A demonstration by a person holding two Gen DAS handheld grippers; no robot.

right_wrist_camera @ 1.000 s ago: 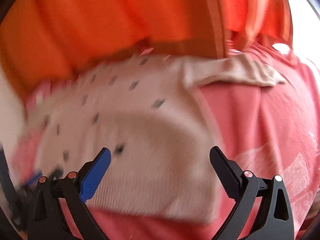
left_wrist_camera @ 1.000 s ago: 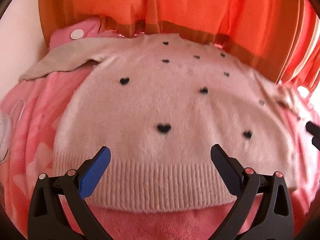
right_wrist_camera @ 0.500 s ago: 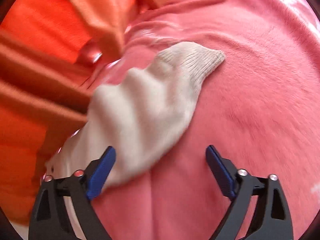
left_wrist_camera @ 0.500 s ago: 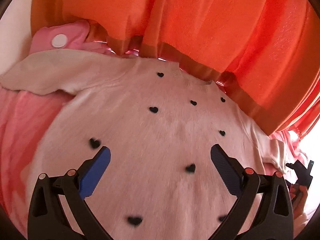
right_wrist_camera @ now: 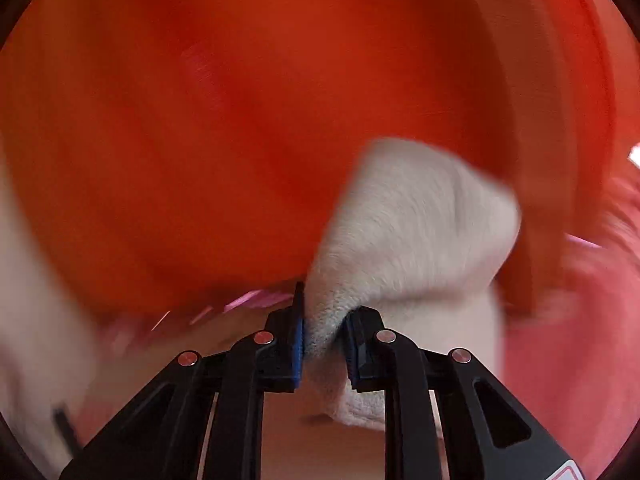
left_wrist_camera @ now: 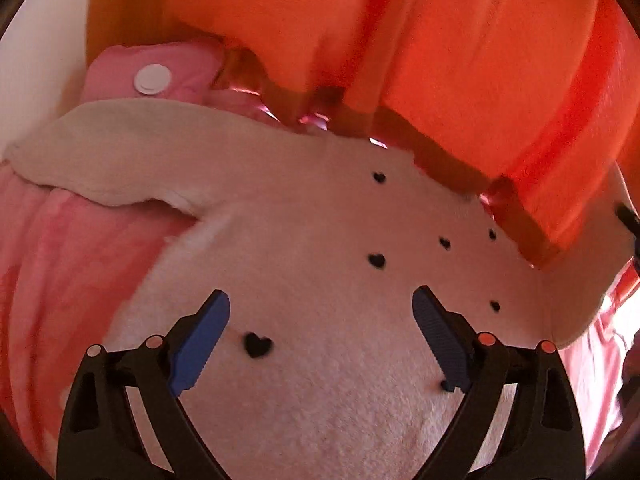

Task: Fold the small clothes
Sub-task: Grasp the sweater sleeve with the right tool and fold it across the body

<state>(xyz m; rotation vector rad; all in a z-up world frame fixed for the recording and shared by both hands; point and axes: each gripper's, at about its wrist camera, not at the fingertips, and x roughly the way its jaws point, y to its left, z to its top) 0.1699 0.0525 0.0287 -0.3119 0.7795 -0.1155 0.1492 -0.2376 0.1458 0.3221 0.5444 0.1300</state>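
Observation:
A fuzzy pale-pink sweater (left_wrist_camera: 312, 240) with small black hearts lies spread on a pink blanket (left_wrist_camera: 60, 248). Its left sleeve (left_wrist_camera: 120, 160) stretches out to the left. My left gripper (left_wrist_camera: 320, 332) hovers over the sweater's chest; its jaws stand wide and are closing a little, pressing on nothing. In the right wrist view my right gripper (right_wrist_camera: 324, 340) is closing on the sweater's other sleeve (right_wrist_camera: 412, 220), whose cloth is bunched between the blue pads and lifted off the blanket.
An orange curtain (left_wrist_camera: 400, 40) hangs behind the sweater and fills most of the right wrist view (right_wrist_camera: 240, 120). A pink pillow (left_wrist_camera: 160, 72) with a white button lies at the back left. A white wall (left_wrist_camera: 32, 60) shows at the far left.
My left gripper moved further up over the sweater toward the left sleeve. My right gripper went from wide open above the right sleeve to clamped on it and lifted it.

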